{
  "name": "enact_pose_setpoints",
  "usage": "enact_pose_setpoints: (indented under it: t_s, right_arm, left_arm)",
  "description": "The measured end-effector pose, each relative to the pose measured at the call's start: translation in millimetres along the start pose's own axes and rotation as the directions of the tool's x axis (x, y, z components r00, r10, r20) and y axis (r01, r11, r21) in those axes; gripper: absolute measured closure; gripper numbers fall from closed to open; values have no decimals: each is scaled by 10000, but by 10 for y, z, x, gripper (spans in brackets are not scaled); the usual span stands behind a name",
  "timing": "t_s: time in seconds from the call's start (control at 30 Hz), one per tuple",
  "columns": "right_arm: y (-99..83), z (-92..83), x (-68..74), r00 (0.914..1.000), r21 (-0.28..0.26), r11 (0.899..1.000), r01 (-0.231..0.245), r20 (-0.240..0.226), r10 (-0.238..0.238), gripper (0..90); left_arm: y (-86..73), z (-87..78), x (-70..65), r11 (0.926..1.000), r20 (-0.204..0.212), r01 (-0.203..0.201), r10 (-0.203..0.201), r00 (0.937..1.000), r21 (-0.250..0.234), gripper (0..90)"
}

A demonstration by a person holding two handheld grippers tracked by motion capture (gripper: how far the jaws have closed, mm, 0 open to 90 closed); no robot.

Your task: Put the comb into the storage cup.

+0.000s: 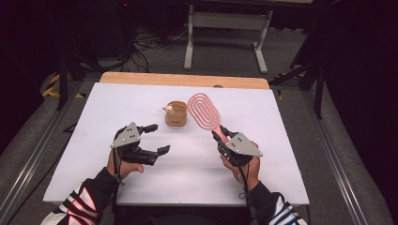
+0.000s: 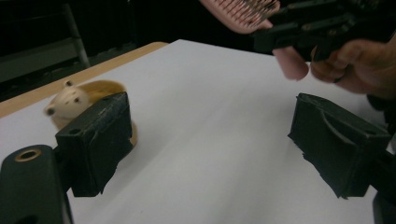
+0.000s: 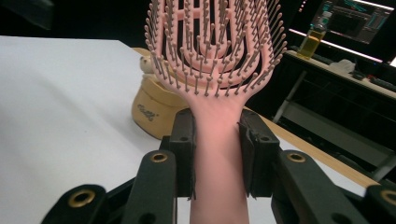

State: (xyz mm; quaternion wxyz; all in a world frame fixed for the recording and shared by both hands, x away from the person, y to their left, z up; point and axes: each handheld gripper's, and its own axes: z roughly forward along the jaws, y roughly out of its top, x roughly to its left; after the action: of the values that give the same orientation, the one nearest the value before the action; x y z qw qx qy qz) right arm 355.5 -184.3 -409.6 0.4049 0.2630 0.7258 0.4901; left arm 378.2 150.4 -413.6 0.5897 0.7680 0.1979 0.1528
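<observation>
The right gripper clamps the handle of the pink hairbrush, held up just right of the tan cup. The left gripper is wide open and empty, near the cup. The brush is already picked up; placing it is likely left.

Left tool held low over tabletop, jaws spread wide with nothing between, pointing right. Right tool angled up and away, jaws clamped on pink handle. Both forearms entering from near edge, sleeves striped.
</observation>
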Motion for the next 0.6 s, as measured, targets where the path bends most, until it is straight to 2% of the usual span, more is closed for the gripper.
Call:
enact_pose_setpoints:
  t_s: [0.07,0.2,0.33,0.47,0.5,0.57,0.6]
  right_arm:
    - [5,11,27,10000,-20,10000,41,-56,-41,698]
    - [28,63,170,9994,-135,9996,241,-264,-245,698]
    - [43,111,306,9980,-219,9987,464,-427,-473,698]
    - [60,138,431,9955,-391,9965,740,-557,-761,698]
    - [63,146,457,9945,-385,9959,821,-616,-844,698]
    - [62,156,500,9939,-462,9949,892,-608,-919,698]
    - [63,165,519,9933,-460,9945,944,-625,-971,699]
  left_arm:
    - [51,65,-19,10000,104,-16,16,9999,-21,134]
    - [142,193,-54,9989,486,394,-383,9981,-235,126]
    - [219,275,-84,9987,768,474,-458,9960,-201,125]
    - [261,337,-120,9971,852,668,-634,9943,-374,149]
    - [269,354,-130,9968,740,677,-645,9952,-415,158]
    - [286,379,-122,9929,777,1072,-1030,9916,-521,183]
    - [291,389,-109,9900,771,1278,-1231,9894,-597,224]
